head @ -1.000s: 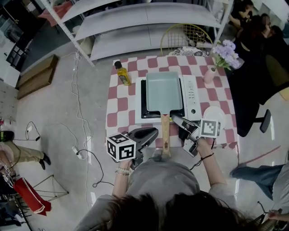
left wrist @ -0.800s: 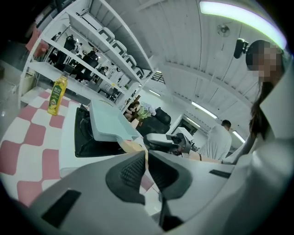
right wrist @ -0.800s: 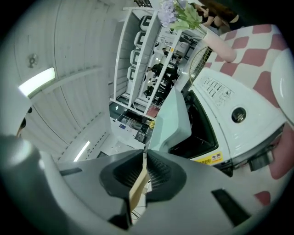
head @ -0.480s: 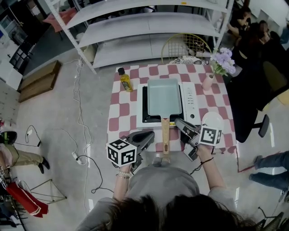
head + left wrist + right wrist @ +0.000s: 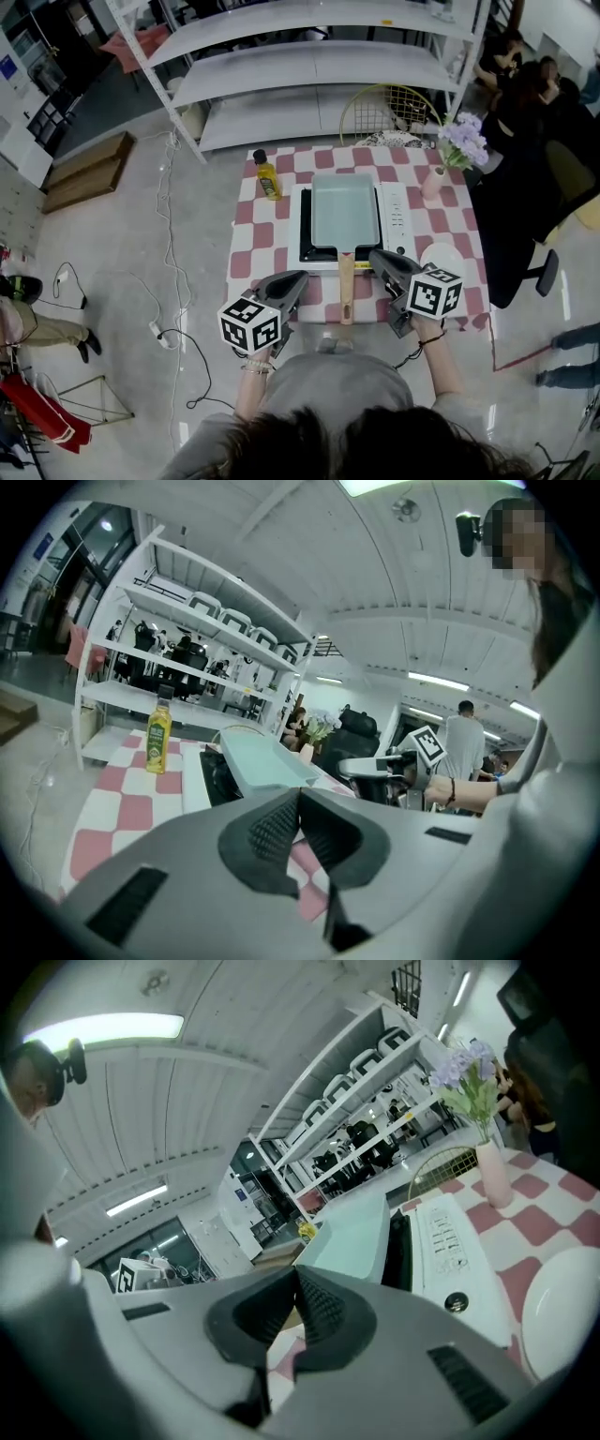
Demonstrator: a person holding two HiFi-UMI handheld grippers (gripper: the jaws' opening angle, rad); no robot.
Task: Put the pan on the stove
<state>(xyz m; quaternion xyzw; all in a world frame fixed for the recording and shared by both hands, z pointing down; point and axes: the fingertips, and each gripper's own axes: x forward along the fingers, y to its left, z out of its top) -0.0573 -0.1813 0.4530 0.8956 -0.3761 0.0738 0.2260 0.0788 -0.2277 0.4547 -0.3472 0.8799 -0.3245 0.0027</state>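
Pan (image 5: 343, 208) sits squarely on the stove (image 5: 398, 211), its wooden handle (image 5: 346, 291) pointing back at the person, so the placing looks done. The left claw (image 5: 300, 277) and right claw (image 5: 375, 255) have just closed fully with nothing between their jaws, one either side of the handle at the near edge of the tabletop (image 5: 258, 246). Best to draw both away without nudging the handle. The oil bottle (image 5: 268, 177), vase (image 5: 433, 181) and plate (image 5: 441, 255) stand aside, and nothing blocks the way

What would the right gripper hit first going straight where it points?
Probably the pan on the stove: the right gripper, just closed on nothing, aims at its near side, though depth is unclear.
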